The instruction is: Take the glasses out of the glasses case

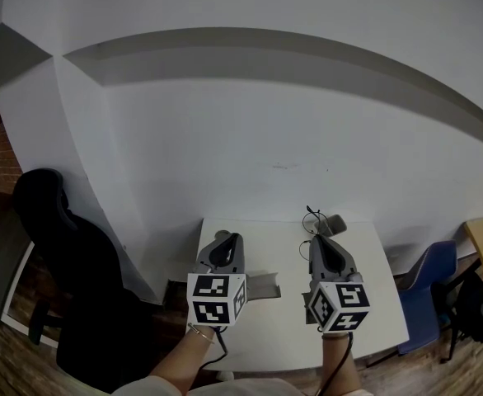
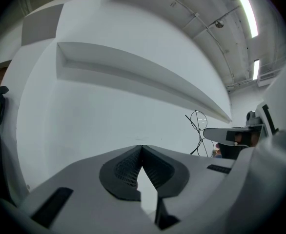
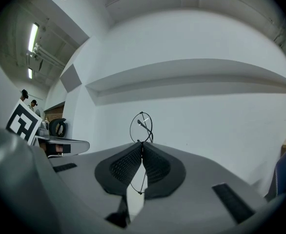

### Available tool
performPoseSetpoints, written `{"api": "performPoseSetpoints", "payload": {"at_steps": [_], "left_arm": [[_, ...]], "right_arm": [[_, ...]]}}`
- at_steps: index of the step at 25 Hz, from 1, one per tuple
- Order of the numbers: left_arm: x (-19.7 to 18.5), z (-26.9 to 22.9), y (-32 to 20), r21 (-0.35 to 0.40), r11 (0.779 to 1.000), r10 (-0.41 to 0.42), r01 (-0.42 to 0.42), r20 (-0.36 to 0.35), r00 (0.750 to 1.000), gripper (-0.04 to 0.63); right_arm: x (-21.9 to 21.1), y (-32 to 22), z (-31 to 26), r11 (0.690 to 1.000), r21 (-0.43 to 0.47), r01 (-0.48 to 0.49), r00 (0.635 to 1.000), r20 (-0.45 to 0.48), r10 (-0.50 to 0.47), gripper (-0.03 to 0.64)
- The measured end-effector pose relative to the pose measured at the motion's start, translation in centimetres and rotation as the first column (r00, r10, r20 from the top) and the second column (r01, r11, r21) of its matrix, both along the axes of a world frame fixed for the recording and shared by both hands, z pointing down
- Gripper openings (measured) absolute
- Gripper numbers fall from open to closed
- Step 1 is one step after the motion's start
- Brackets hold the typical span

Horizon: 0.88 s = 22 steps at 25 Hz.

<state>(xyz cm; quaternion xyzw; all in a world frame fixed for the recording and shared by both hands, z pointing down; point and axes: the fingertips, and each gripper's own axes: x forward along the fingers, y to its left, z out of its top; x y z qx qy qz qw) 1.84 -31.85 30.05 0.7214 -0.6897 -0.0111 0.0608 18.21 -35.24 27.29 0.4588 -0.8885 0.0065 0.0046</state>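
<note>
Two grippers, one pair of wire-rimmed glasses, one white table (image 1: pixel 373 304). My left gripper's (image 2: pixel 141 146) jaws are pressed together with nothing between them. My right gripper's (image 3: pixel 142 143) jaws pinch the glasses (image 3: pixel 141 126), with one round rim above the tips (a second wire loop shows below them). Both grippers hang over the table's middle, well apart. A flat grey object (image 1: pixel 262 285), which I take for the glasses case, lies between them. A black office chair (image 1: pixel 60 246) flanks the table's left edge and a blue chair (image 1: pixel 431 275) its right. Only the head view shows both chairs; only the gripper views show ceiling lights (image 2: pixel 245 9).
</note>
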Motion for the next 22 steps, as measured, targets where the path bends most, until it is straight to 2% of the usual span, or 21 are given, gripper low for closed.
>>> {"api": "performPoseSetpoints", "payload": {"at_steps": [22], "left_arm": [[-0.4, 1.5, 0.9, -0.025, 1.0, 0.001, -0.001, -0.017, 1.0, 0.017]], "right_arm": [[0.1, 0.7, 0.8, 1.0, -0.014, -0.004, 1.0, -0.01, 0.004, 0.037]]}}
